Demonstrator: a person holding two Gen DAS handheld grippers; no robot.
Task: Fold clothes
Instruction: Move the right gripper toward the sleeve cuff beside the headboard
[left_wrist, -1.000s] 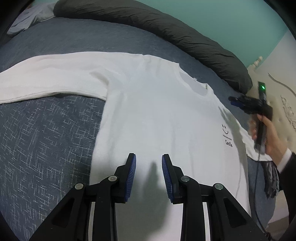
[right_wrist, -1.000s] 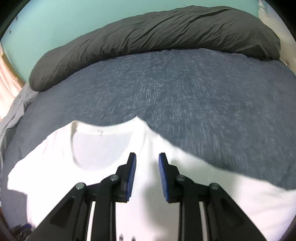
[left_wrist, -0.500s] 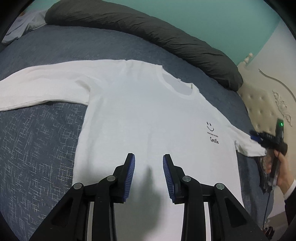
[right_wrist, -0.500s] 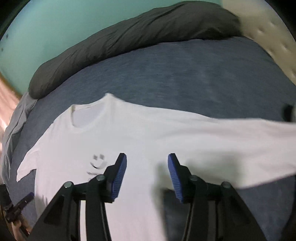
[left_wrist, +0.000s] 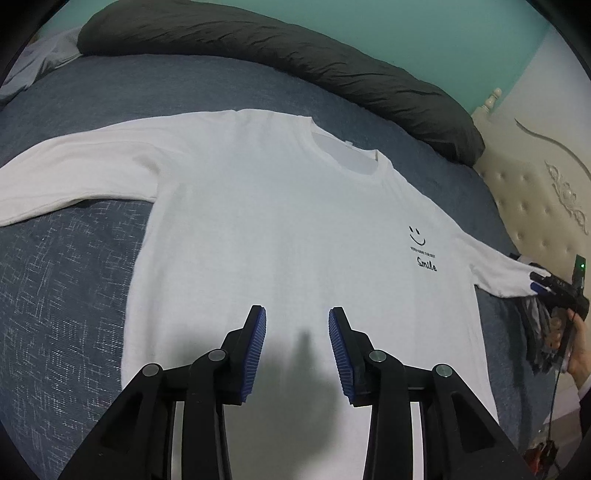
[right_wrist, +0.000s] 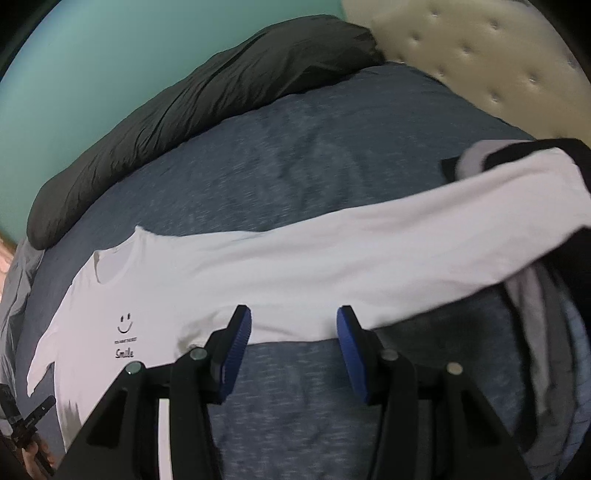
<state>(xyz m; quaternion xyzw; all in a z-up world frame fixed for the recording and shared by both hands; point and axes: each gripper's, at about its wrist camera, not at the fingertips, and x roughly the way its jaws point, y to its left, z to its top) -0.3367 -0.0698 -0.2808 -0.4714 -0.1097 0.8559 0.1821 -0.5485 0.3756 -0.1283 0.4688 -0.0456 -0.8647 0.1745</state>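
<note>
While the white long-sleeved shirt (left_wrist: 295, 229) lies spread flat on the bed (left_wrist: 62, 295), the left tool (left_wrist: 297, 321) and right tool (right_wrist: 293, 325) hover above it, each gaping wide, gripping nothing.

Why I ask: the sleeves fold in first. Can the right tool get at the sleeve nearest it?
Probably yes. The right tool is open and empty, the sleeve lies flat just ahead of its fingertips, and nothing sits between them.
</note>
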